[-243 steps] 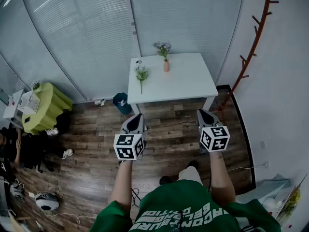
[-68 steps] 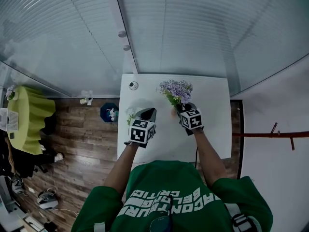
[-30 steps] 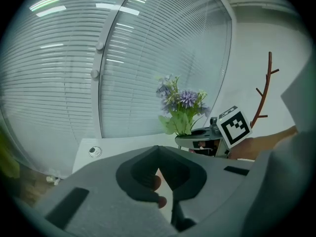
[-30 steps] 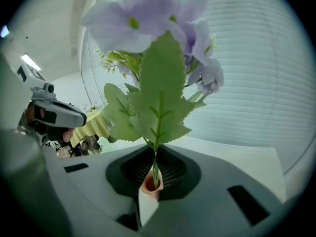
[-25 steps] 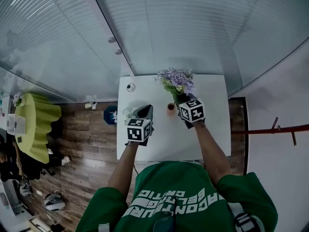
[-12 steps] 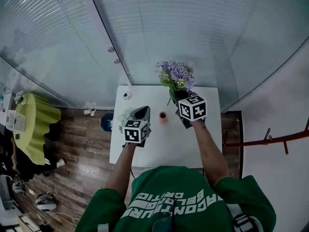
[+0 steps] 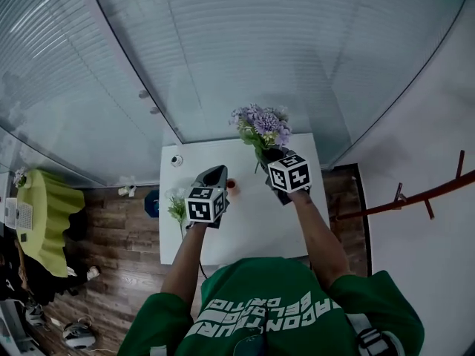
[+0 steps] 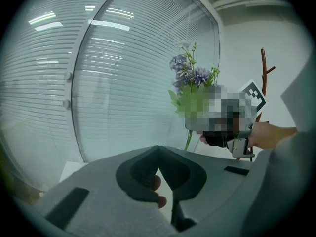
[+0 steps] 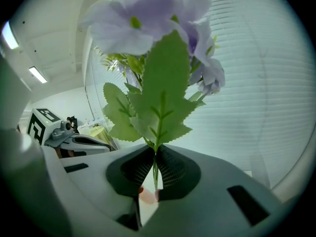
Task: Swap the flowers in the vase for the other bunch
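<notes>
My right gripper (image 7: pixel 270 155) is shut on the stems of a purple flower bunch (image 7: pixel 260 124), which hangs in the air above the white table (image 7: pixel 252 221). In the right gripper view the stems (image 9: pixel 155 174) are pinched between the ribbed pads (image 9: pixel 170 169), and leaves and blooms (image 9: pixel 158 38) fill the view. The small pink vase (image 7: pixel 231 188) stands on the table, empty, between the two grippers. My left gripper (image 7: pixel 216 171) hovers just left of the vase, its tips (image 8: pixel 158 148) meeting with nothing between them. The other bunch (image 7: pixel 177 207), green with white blooms, lies at the table's left edge.
A curved glass wall with blinds (image 7: pixel 245 50) runs close behind the table. A small round object (image 7: pixel 176 160) sits at the table's far left corner. A blue bin (image 7: pixel 152 202) stands on the floor to the left, and a coat rack (image 7: pixel 427 197) to the right.
Both grippers have risen. The purple bunch has come up with the right gripper, and its stems now hang clear of the vase, which stays on the table.
</notes>
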